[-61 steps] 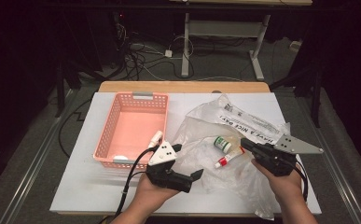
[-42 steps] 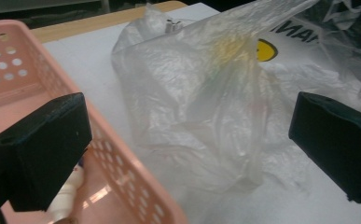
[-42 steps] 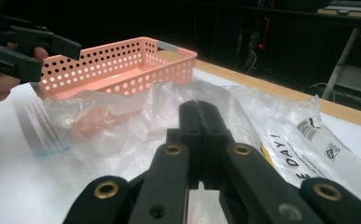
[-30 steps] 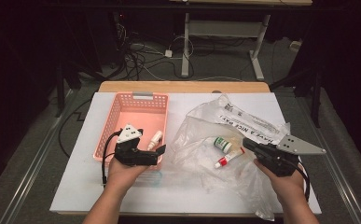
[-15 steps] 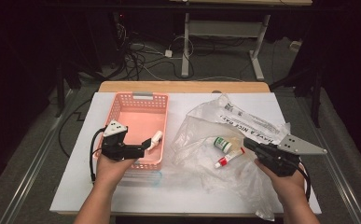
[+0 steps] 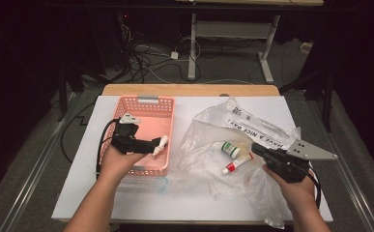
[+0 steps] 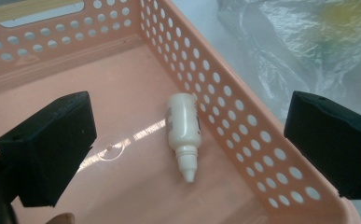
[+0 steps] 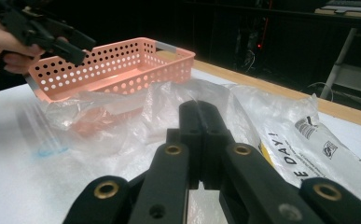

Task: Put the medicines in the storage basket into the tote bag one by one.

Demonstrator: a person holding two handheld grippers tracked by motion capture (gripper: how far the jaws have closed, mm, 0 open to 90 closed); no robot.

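Carried over from the bag, the light, slick dropper bottle (image 7: 183, 131) now lies in the basket (image 7: 243, 116) between the wide left tongs (image 7: 187, 158); right tongs (image 8: 200, 140) are pinched shut, empty. Its body is best gripped.

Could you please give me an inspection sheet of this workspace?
Surface: white table, wooden far edge.
Job's things: white bottle lying in pink basket; clear bag holding green-capped bottle and red-capped tube.
Clutter: nothing seen.
Grippers: left hand-held gripper open above the basket, empty; right hand-held gripper shut, at the bag.
Cables: one trailing from each gripper; tangle on the floor.
Surroundings: dark room, desk frame behind.
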